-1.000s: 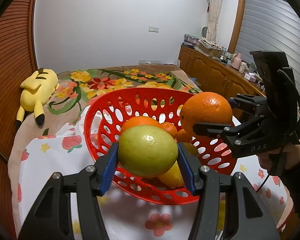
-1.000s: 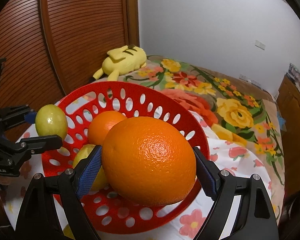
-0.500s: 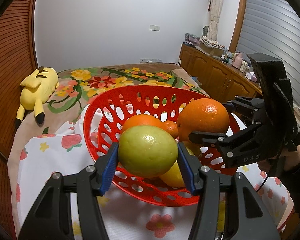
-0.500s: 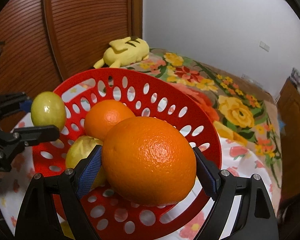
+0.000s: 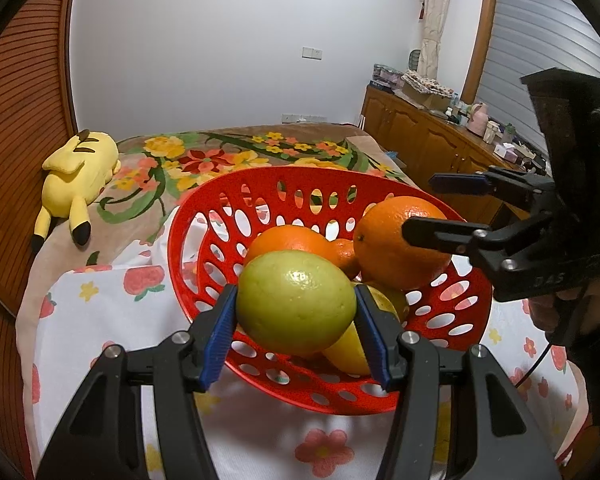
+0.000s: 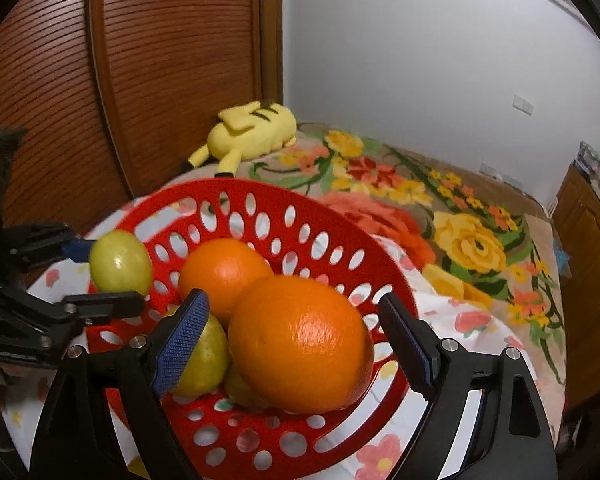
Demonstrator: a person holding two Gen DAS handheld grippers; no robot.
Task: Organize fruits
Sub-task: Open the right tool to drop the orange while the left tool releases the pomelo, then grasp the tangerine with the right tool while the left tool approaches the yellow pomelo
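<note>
Released by the right tool (image 6: 294,340), jaws standing clear either side: big orange (image 6: 300,344) resting in the red basket (image 6: 260,208) (atop other fruit). Clenched in the left tool (image 5: 296,338), over the basket's near rim: green lemon (image 5: 296,302). Probably next: lowering it into a gap, then letting go gently.

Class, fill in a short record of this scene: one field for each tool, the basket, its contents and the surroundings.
Left tool: shut on a yellow-green fruit, held over the basket's near rim.
Right tool: open, pads clear of the large orange on both sides.
Basket: red basket, perforated, on a flowered cloth.
Contents: large orange, smaller orange, yellowish fruit beneath.
Surroundings: yellow plush toy behind the basket.
</note>
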